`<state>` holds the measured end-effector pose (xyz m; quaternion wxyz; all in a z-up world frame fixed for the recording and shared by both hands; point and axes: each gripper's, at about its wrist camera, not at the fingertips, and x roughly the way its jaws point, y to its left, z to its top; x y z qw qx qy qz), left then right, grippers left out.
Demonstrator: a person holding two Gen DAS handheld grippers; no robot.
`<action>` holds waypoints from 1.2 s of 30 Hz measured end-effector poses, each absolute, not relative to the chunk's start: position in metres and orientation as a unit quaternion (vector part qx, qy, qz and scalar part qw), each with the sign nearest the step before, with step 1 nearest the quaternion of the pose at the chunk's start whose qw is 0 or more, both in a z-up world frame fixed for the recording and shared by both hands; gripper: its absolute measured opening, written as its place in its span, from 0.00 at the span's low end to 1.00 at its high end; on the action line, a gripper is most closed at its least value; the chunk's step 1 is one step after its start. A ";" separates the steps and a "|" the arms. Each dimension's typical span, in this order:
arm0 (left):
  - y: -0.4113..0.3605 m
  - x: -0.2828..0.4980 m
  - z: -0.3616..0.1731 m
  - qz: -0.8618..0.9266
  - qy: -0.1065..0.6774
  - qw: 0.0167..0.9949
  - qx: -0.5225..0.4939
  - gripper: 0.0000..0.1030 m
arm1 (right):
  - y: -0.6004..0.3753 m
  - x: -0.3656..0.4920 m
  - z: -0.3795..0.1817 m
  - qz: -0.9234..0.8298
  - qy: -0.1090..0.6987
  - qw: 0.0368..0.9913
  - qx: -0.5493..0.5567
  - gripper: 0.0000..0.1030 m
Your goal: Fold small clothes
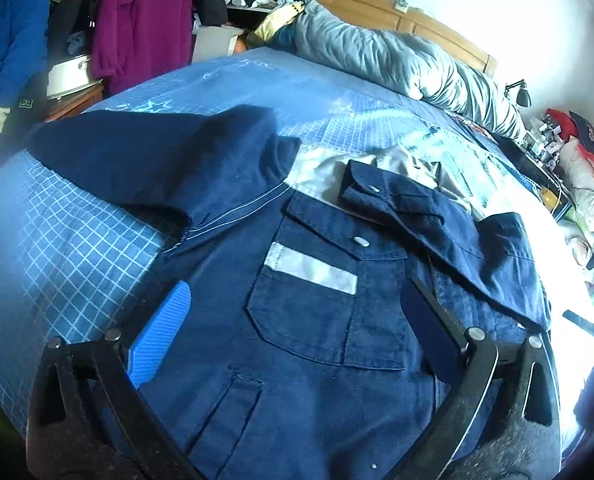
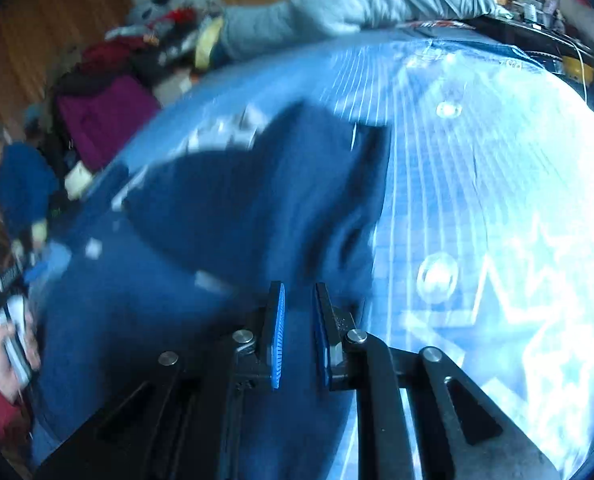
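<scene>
Lying flat on the bed [image 1: 77, 216], navy jacket [image 1: 297, 340] under spread-wide left tongs [image 1: 293, 332]; right tongs [image 2: 299, 336] nearly closed, grip unclear.

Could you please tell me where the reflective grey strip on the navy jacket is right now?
In the left wrist view, the reflective strip lies mid-frame on the navy jacket, across the chest pocket just below its flap.

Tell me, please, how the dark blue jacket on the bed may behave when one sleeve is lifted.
The dark blue jacket probably flops: its sleeve already lies folded and creased. It likely drags on the bed sheet rather than slides, and the denim-like cloth looks fairly heavy.
</scene>
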<state>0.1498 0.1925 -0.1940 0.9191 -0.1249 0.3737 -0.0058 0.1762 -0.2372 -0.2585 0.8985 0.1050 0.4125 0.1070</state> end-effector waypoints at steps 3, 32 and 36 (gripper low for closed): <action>0.187 0.151 -0.194 -0.008 0.375 0.920 -0.118 1.00 | -0.231 0.220 -0.249 0.124 0.415 0.896 0.099 0.20; 0.150 0.299 -0.233 -0.090 0.433 0.865 -0.237 0.64 | -0.238 0.158 -0.256 0.061 0.392 0.911 0.110 0.48; 0.149 0.305 -0.243 -0.077 0.449 0.857 -0.241 0.03 | -0.246 0.147 -0.261 0.053 0.397 0.909 0.112 0.47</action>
